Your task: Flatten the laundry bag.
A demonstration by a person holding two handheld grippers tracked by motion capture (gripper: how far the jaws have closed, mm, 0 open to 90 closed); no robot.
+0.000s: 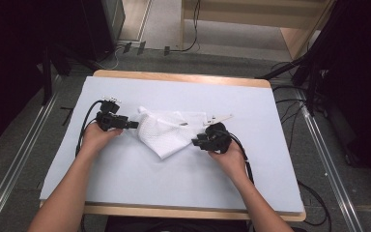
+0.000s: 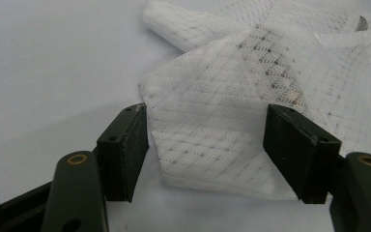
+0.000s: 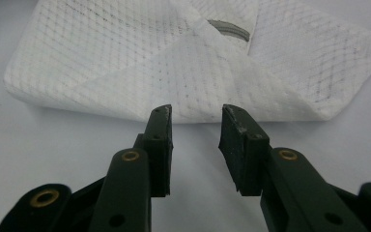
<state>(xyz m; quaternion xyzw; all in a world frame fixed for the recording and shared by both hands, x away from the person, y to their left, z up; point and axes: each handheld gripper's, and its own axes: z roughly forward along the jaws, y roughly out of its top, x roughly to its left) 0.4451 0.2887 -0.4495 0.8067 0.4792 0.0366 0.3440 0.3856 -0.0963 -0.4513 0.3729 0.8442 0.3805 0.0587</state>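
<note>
1. The left gripper (image 2: 205, 150) is standing with its jaws wide apart around a corner of the white mesh laundry bag (image 1: 166, 130), the pads not yet pressing on the fabric.
2. The right gripper (image 3: 195, 145) is hovering just short of the bag's near edge, jaws apart with nothing between them.
3. The bag is lying crumpled and folded over itself in the middle of the pale blue table mat (image 1: 125, 179), its zipper (image 3: 228, 29) peeking out near the top fold.
4. To do this well, I'd say each gripper should be pinching a single layer at a corner, low to the mat, before spreading.
</note>
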